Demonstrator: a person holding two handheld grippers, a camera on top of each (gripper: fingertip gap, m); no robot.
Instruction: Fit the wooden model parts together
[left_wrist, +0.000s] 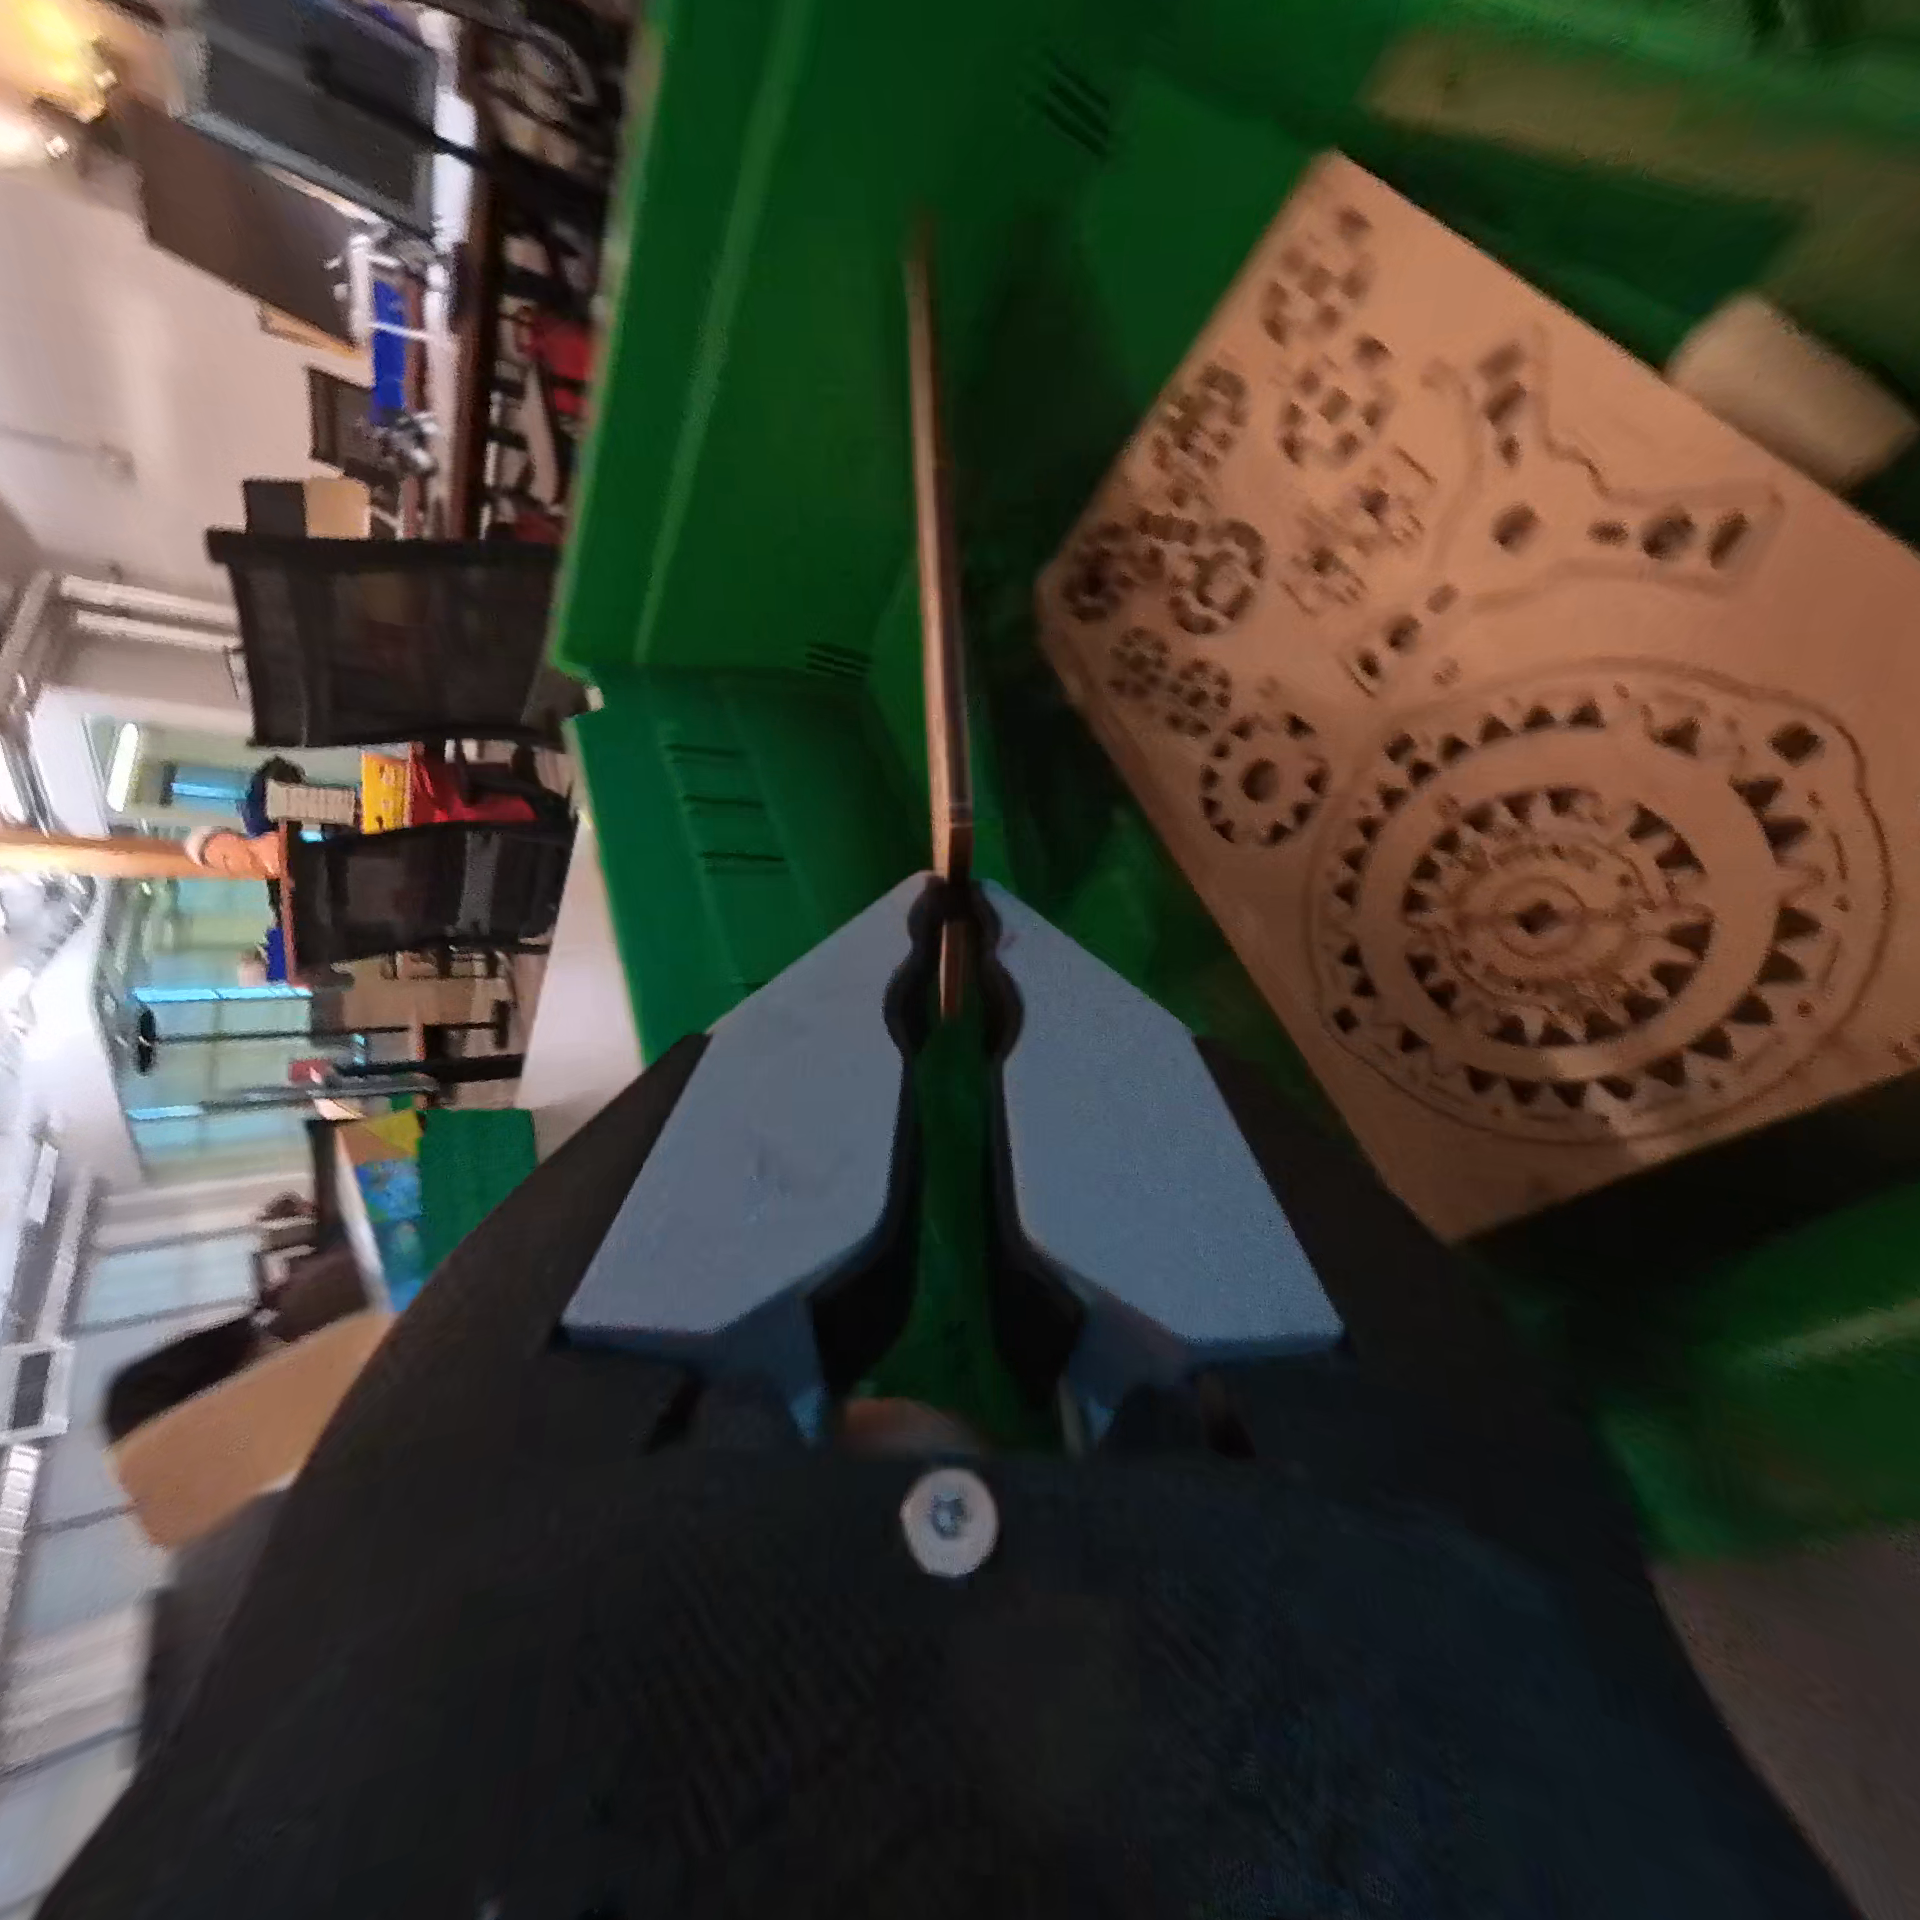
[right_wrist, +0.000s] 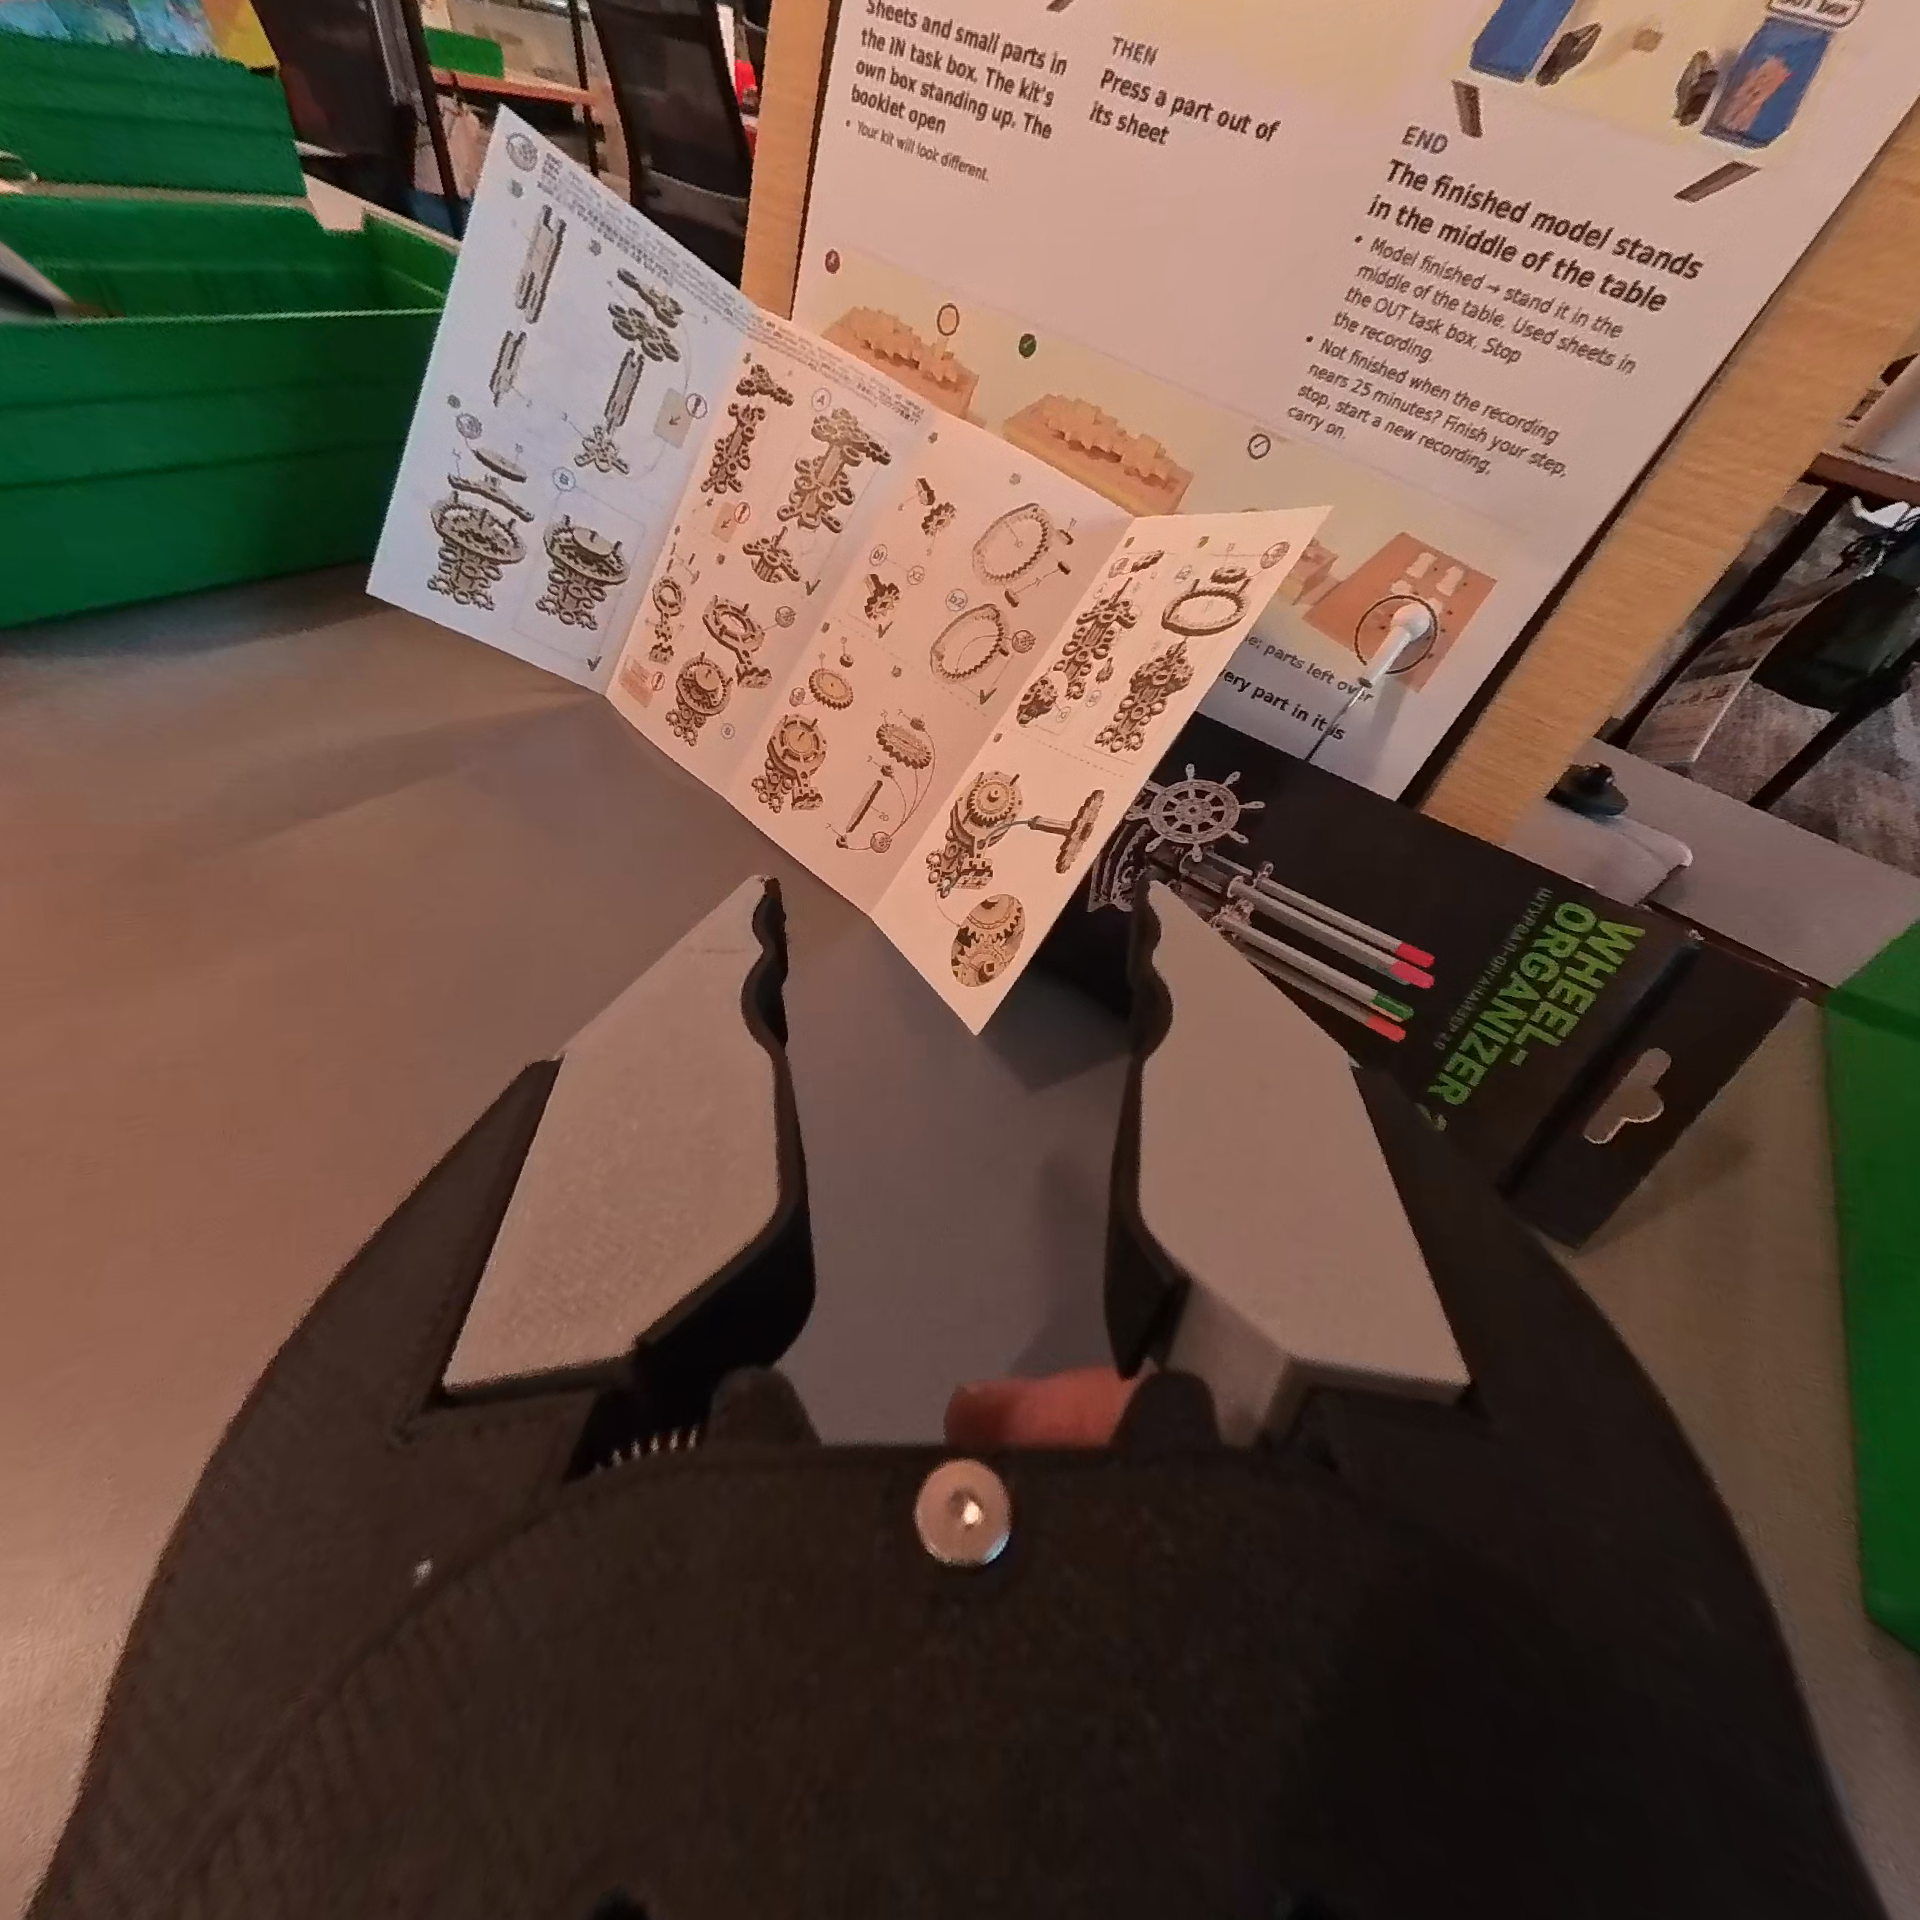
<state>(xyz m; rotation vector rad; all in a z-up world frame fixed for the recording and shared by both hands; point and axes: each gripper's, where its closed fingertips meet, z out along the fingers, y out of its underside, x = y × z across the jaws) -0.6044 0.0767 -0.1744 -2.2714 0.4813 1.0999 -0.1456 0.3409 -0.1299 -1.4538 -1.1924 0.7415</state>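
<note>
In the left wrist view my left gripper (left_wrist: 951, 914) is shut on the edge of a thin wooden sheet (left_wrist: 935, 582), seen edge-on, and holds it over a green box (left_wrist: 748, 436). A second wooden sheet (left_wrist: 1455, 748) with laser-cut gears lies flat in the box to the right. The view is blurred and rolled sideways. In the right wrist view my right gripper (right_wrist: 961, 935) is open and empty above the grey table (right_wrist: 260, 883). It points at the unfolded instruction booklet (right_wrist: 831, 582) that stands upright on the table.
A black kit box (right_wrist: 1538, 1029) lies behind the booklet at right. A large instruction board (right_wrist: 1299, 260) stands at the back. Green boxes (right_wrist: 156, 395) stand at the left and another green box (right_wrist: 1881, 1247) at the right edge. Chairs and shelves fill the room behind. My right fingertips sit around 55 cm from my left ones.
</note>
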